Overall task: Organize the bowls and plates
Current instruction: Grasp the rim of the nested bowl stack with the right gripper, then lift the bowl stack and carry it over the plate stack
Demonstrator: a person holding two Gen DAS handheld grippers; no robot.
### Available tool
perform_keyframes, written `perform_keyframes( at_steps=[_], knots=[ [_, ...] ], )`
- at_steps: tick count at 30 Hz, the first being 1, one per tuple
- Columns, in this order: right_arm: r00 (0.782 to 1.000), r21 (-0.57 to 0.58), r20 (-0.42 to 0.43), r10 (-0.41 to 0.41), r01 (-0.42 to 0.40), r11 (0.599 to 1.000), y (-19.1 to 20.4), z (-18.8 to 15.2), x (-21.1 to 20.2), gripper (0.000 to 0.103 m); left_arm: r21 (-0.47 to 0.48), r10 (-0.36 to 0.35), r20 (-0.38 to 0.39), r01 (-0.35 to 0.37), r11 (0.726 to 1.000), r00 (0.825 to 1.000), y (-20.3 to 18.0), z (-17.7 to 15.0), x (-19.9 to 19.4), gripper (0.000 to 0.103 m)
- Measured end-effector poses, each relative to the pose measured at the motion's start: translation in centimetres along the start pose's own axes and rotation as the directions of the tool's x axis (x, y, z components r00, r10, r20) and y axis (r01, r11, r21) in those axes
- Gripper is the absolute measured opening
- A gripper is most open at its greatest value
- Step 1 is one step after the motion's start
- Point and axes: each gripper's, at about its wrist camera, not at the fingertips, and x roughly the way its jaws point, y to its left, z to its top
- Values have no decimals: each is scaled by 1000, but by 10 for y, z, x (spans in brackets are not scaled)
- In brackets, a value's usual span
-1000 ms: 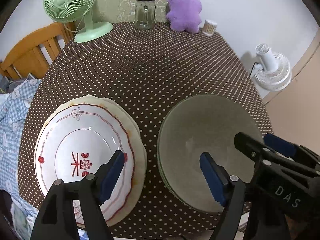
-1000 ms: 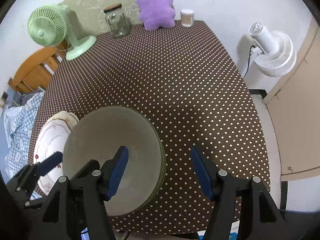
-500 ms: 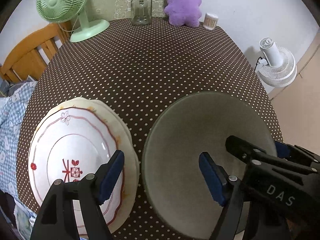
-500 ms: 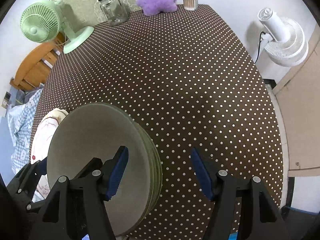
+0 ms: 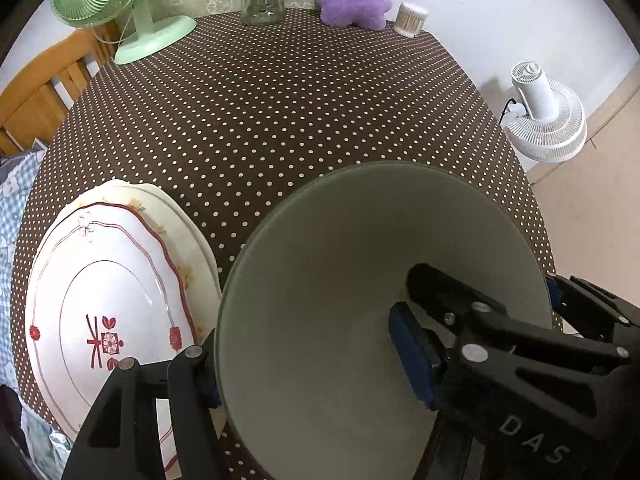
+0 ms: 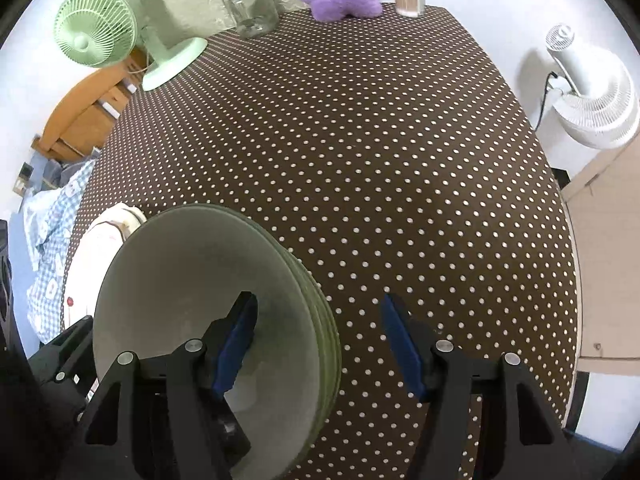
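**Nearly sorted: two piles on the tabletop, green stack being straddled**

Already the dishes sit in two piles at the near edge of the dotted tabletop: grey-green plates stacked mouth-up, round, with no long axis, and white patterned plates just beside them. Left hand-held gripper has been closing, jaws either side of the green rim, apparently not yet pressing. Right hand-held gripper stands apart across the opposite rim. Moving the stack seems left.
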Motion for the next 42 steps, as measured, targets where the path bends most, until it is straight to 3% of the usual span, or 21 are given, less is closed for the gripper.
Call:
perform_keyframes(
  at_steps=[16, 20, 25, 42],
  knots=[
    [997, 25, -27, 74, -73, 997, 3, 6, 14, 60, 8, -21, 0, 21, 1000, 1000, -8, 8, 5, 66],
    [996, 5, -31, 79, -79, 997, 14, 8, 16, 54, 2, -48, 2, 48, 999, 999, -1, 5, 3, 63],
    [997, -1, -40, 66, -66, 998, 20, 12, 18, 54, -5, -57, -1, 57, 998, 998, 3, 3, 1, 62],
    [998, -30, -16, 66, -66, 997, 2, 25, -11, 55, -40, 1, 30, 0, 999, 1000, -19, 22, -23, 62]
  ],
)
